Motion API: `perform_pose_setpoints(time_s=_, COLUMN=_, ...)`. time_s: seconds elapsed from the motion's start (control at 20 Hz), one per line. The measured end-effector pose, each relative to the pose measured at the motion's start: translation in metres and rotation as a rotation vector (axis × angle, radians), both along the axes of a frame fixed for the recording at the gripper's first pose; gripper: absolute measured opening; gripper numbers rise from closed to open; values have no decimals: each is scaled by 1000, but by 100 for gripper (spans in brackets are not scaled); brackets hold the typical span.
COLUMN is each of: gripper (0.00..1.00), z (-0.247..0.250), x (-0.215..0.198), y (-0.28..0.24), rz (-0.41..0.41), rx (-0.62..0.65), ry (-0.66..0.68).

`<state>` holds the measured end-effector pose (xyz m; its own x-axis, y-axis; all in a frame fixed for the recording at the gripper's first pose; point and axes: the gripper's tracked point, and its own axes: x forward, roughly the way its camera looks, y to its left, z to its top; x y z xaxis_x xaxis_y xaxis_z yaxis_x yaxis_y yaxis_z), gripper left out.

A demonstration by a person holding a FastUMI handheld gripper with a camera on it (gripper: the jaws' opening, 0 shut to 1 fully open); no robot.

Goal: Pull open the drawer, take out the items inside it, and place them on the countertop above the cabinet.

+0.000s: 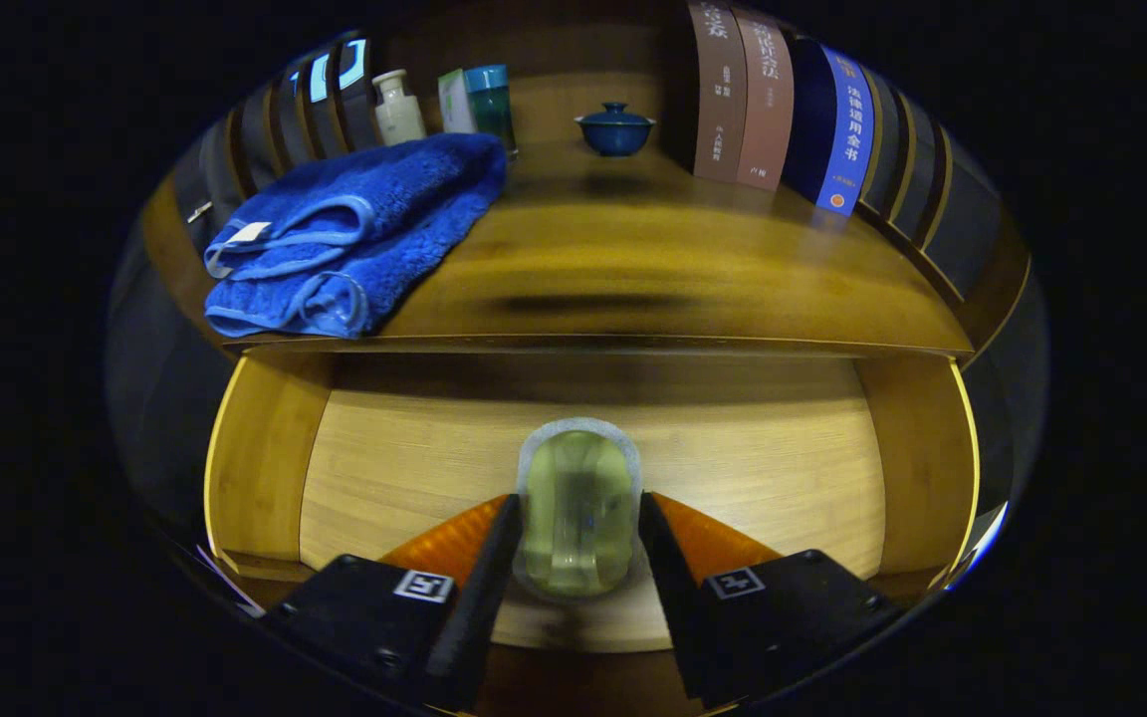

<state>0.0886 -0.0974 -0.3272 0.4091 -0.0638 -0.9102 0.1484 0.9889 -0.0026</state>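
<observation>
One wooden cabinet carries everything here: its tabletop (653,259) spreads above, and below it the drawer (593,448) stands pulled open, its pale wooden floor bare but for a single item. Along the tabletop's far right edge stands a row of upright books (783,100), two brownish spines beside a blue one, with darker volumes curving off toward the right corner. More dark books (315,100) stand at the far left corner. A folded blue towel (354,234) lies on the tabletop's left side, one corner reaching the front edge above the drawer. Behind the towel, at the far edge, stand a small pale bottle (398,105) and a teal cup (489,100) with a pale box just beside it. A blue lidded tea bowl (615,129) sits near the middle of the far edge. The gripper (578,523) reaches into the drawer, its jaws closed on a translucent greenish soap bar (578,508), both fingers (489,568) pressing its sides, the bar near the drawer's front middle.
</observation>
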Motion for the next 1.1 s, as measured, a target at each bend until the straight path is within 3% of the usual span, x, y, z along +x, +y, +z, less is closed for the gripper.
perform_pose_setpoints(time_s=0.2, gripper=49, z=-8, x=8, y=-1, rz=-13, rx=38, ry=-6)
perform_pose_setpoints(time_s=0.3, gripper=22, z=-7, x=7, y=-1, rz=-10, rx=38, ry=-2)
perform_pose_setpoints(time_s=0.65, gripper=22, z=12, x=-2, y=-5, rz=4, rx=12, ry=-51)
perform_pose_setpoints(time_s=1.1, gripper=22, z=122, x=-9, y=4, rz=15, rx=27, ry=-311)
